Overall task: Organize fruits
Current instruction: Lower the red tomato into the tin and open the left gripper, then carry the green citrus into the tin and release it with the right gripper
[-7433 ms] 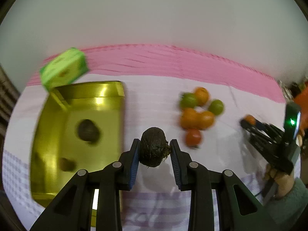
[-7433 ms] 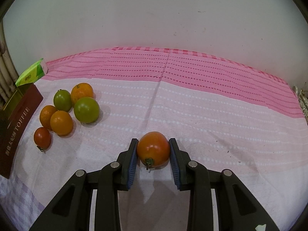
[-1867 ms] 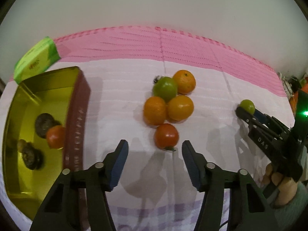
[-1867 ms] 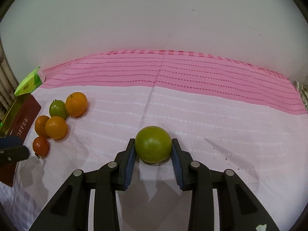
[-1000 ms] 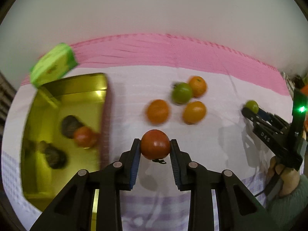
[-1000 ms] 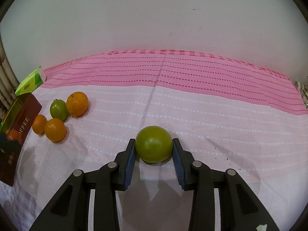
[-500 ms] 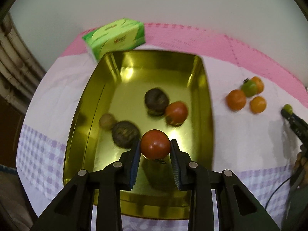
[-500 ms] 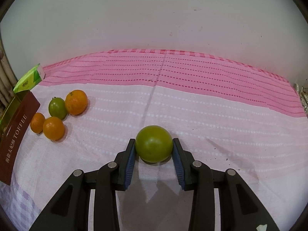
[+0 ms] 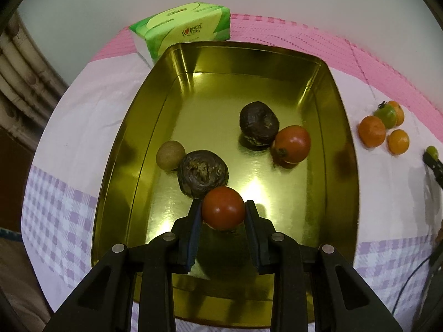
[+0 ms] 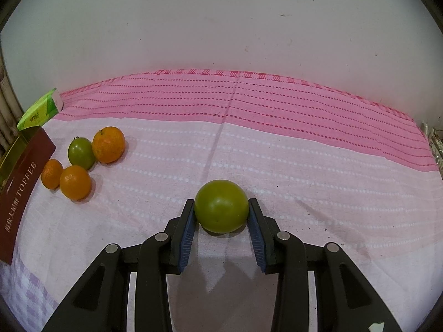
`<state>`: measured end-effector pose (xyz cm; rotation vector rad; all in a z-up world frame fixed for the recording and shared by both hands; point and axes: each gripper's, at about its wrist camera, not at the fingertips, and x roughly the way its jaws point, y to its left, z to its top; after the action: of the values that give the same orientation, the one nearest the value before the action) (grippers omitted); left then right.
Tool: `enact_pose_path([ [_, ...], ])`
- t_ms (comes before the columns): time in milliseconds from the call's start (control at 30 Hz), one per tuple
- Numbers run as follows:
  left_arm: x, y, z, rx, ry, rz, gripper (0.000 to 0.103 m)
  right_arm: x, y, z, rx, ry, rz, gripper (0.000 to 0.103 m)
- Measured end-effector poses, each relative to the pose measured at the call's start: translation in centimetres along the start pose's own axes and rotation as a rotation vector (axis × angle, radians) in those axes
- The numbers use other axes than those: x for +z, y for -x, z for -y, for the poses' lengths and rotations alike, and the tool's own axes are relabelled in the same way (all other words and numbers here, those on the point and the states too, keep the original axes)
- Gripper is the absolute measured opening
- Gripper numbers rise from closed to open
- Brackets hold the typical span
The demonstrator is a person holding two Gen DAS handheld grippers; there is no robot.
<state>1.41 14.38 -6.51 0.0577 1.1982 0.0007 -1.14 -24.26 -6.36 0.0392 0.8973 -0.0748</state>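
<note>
My left gripper is shut on a red tomato, held over the near part of the gold tin tray. Inside the tray lie two dark wrinkled fruits, a small tan fruit and another red tomato. My right gripper is shut on a green tomato just above the pink cloth. Three oranges and a small green tomato sit in a cluster on the cloth, right of the tray in the left wrist view.
A green tissue pack lies behind the tray by the white wall. The tray's brown side reads TOFFEE in the right wrist view. Pink and lilac-checked cloth covers the table; the other gripper's tip shows at the right edge.
My left gripper carried the red tomato leftward from the cloth to above the tray and lowered toward it. The right gripper with the green tomato has stayed still.
</note>
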Motion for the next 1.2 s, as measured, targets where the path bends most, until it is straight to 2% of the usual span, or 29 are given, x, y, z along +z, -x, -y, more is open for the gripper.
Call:
enact_pose_path([
  [767,-0.1,-0.2,-1.2,-0.006,-0.006,0.010,0.034,0.1,-0.1,-0.3,-0.016,0.020,0.000,0.034],
  [900,-0.7,0.6,-1.4,-0.001,-0.006,0.045,0.049,0.4,-0.1,-0.7,-0.029,0.028,-0.011,0.032],
  [1033,-1.2,1.8,-1.5,-0.003,-0.020,0.107,0.055,0.8,0.7,-1.7,-0.048,0.019,-0.006,0.032],
  [1133,-1.3,2.7,-1.8,0.001,-0.020,0.144,0.057,1.5,2.4,-3.7,-0.010,0.030,0.030,0.032],
  [1200,-1.2,3.4,-2.3,0.011,-0.017,0.173,0.059,2.0,3.6,-5.7,0.052,0.048,0.045,0.032],
])
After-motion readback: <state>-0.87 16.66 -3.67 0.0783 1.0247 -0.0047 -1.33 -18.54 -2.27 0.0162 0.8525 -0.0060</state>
